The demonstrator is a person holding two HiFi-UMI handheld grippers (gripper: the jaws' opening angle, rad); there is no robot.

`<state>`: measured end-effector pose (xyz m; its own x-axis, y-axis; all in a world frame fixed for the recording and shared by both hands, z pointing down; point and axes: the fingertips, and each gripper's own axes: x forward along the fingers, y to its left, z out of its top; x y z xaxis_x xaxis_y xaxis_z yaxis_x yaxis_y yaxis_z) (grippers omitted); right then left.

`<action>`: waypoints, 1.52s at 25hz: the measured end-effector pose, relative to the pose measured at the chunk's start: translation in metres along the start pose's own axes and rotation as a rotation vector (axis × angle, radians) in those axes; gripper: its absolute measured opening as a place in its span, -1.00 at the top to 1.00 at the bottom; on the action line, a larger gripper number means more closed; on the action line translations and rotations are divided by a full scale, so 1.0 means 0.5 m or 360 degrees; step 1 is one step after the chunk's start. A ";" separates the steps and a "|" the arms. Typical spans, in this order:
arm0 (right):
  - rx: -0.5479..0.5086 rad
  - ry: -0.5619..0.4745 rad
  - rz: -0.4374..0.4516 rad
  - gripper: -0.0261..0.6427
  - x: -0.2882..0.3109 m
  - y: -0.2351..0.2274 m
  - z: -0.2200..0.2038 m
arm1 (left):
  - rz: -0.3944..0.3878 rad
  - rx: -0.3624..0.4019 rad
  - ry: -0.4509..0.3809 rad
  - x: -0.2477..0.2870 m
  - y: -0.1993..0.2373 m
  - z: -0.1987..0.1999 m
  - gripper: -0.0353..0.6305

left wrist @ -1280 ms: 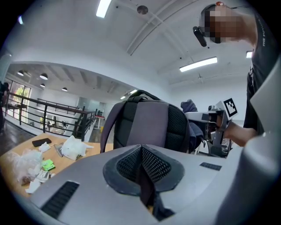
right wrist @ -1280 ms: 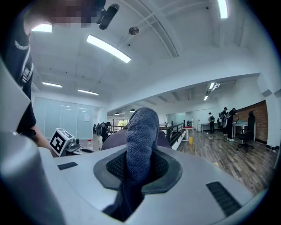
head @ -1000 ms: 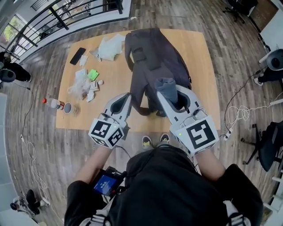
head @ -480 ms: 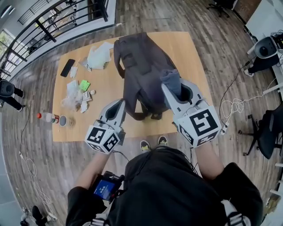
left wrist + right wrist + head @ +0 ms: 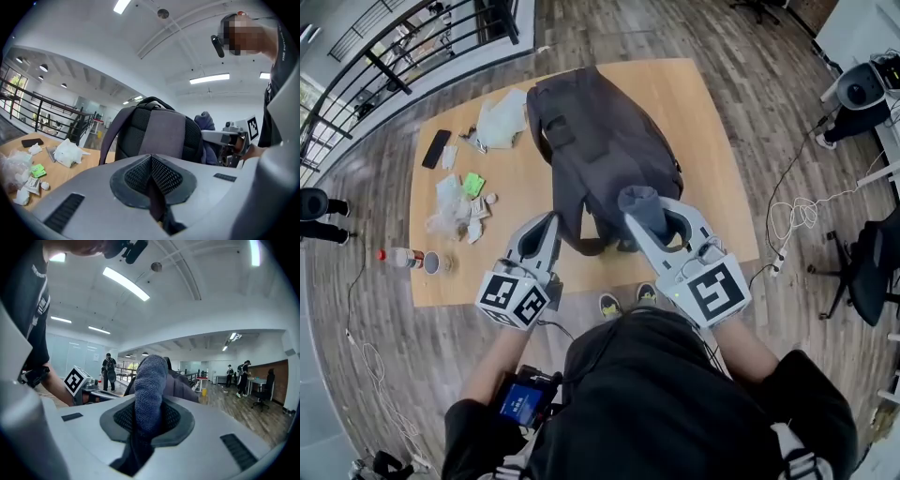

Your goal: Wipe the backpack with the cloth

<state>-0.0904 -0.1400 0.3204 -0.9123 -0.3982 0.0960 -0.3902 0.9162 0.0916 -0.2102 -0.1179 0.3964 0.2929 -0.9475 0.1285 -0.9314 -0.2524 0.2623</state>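
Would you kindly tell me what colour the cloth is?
The cloth is blue-grey, and it shows best in the right gripper view.

- Head view: from above the person, steeply down onto the table (image 5: pixel 712 122).
- Gripper views: low, nearly level, close — all three share the backpack (image 5: pixel 161 133).

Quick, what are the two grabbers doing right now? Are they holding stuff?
Left gripper: closed, pinching the backpack strap.
Right gripper: closed on the cloth.
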 end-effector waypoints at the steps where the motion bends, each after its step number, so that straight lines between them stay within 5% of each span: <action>1: 0.0029 -0.0007 -0.0008 0.72 -0.005 0.000 -0.014 | -0.0003 0.0000 0.0001 0.002 0.001 -0.001 0.85; 10: 0.0022 0.0099 0.0011 0.72 -0.031 0.022 -0.124 | -0.0002 -0.0007 0.0008 0.004 0.002 -0.003 0.85; 15: -0.0009 -0.0146 0.0025 0.72 -0.018 0.013 0.022 | 0.0008 -0.0013 -0.0003 0.003 0.001 -0.004 0.85; 20: -0.0257 -0.0212 0.0164 0.72 0.052 0.038 0.126 | 0.0028 -0.0019 0.0007 0.003 0.000 -0.006 0.85; 27: -0.0180 -0.0042 -0.0123 0.72 0.021 -0.141 0.070 | 0.0023 -0.0005 -0.0008 -0.011 0.011 -0.003 0.85; 33: -0.0356 -0.0012 -0.0035 0.72 0.036 -0.055 0.064 | 0.0019 -0.0027 -0.0014 -0.002 0.004 -0.003 0.85; 38: -0.0055 -0.0071 -0.0033 0.72 0.004 -0.022 0.005 | 0.0009 -0.0037 -0.0025 0.001 0.000 -0.002 0.85</action>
<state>-0.0881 -0.1506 0.3169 -0.9089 -0.4140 0.0493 -0.4054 0.9052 0.1275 -0.2099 -0.1180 0.3972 0.2838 -0.9520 0.1149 -0.9278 -0.2424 0.2837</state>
